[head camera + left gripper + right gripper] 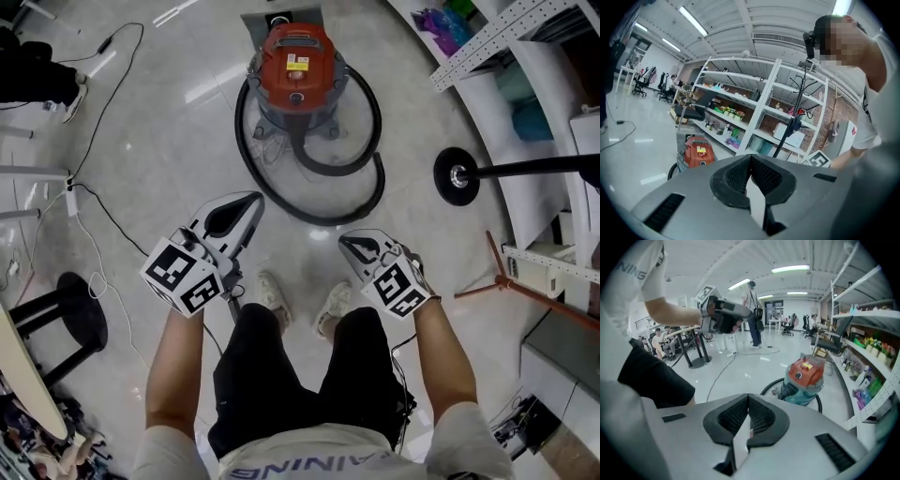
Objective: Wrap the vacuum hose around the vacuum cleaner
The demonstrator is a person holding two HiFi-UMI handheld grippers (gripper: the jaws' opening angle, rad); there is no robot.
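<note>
The left gripper (248,204) is clenched. In the left gripper view its ribbed pads (736,176) meet at the tips with nothing between them. It is held up in the air in front of the person's left knee, touching nothing and pointing toward the vacuum cleaner (298,70). The right gripper (347,242) is clenched too. The right gripper view shows its pads (761,418) closed on each other and empty. It hangs over the right knee, angled inward and down.

On the left of the floor (169,112) a thin cable (103,103) trails across the tiles and a black stool (80,319) stands beside the person's left side. The middle strip, from the person's shoes (274,298) up to the vacuum cleaner, is bare floor apart from the hose (361,192). On the right, a stand with a round black base (457,176) sits near the hose's outer curve. White shelving (487,37) closes off that side of the floor.

The vacuum cleaner stands upright ahead of the person, its red lid on top and its hose port facing the person. The hose leaves that port and lies on the floor in wide loops that ring the canister's base. The loops bulge out on the side nearer the person and do not lie snug against the body.
</note>
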